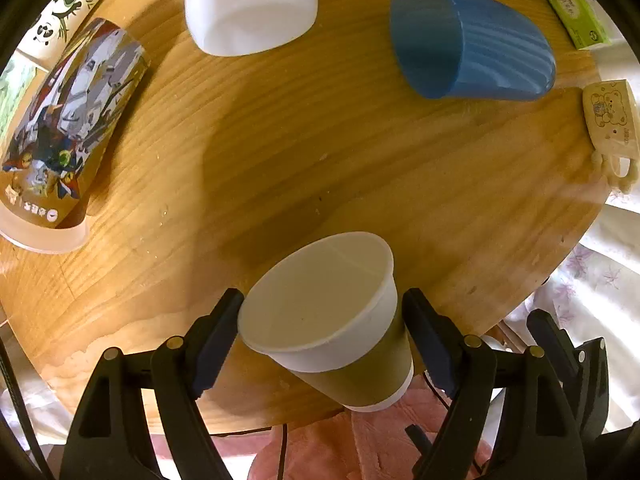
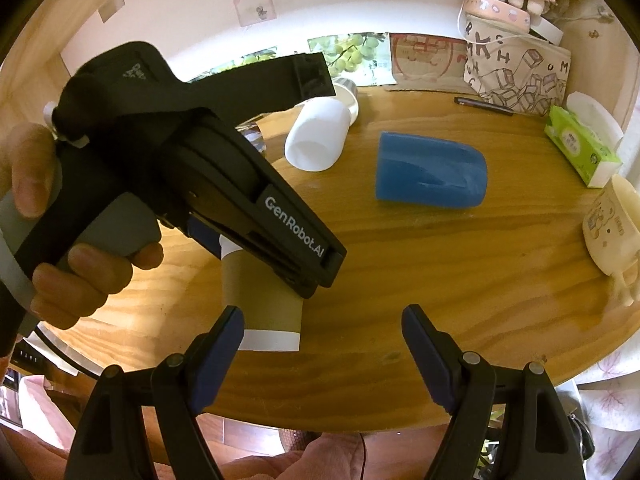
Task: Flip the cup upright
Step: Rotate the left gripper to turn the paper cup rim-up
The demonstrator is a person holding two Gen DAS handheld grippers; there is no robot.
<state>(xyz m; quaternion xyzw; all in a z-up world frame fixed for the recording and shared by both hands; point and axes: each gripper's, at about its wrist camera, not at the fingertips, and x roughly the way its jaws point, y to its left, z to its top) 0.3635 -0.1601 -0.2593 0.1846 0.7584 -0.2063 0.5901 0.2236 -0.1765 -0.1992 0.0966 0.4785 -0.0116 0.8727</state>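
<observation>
brown paper cup (image 1: 340, 320) tilted, clamped in left tool (image 1: 322, 320); right tool (image 2: 322, 330) spread wide.

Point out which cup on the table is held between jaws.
The brown paper cup, inside the left gripper. The blue cup and white cup lie untouched.
</observation>
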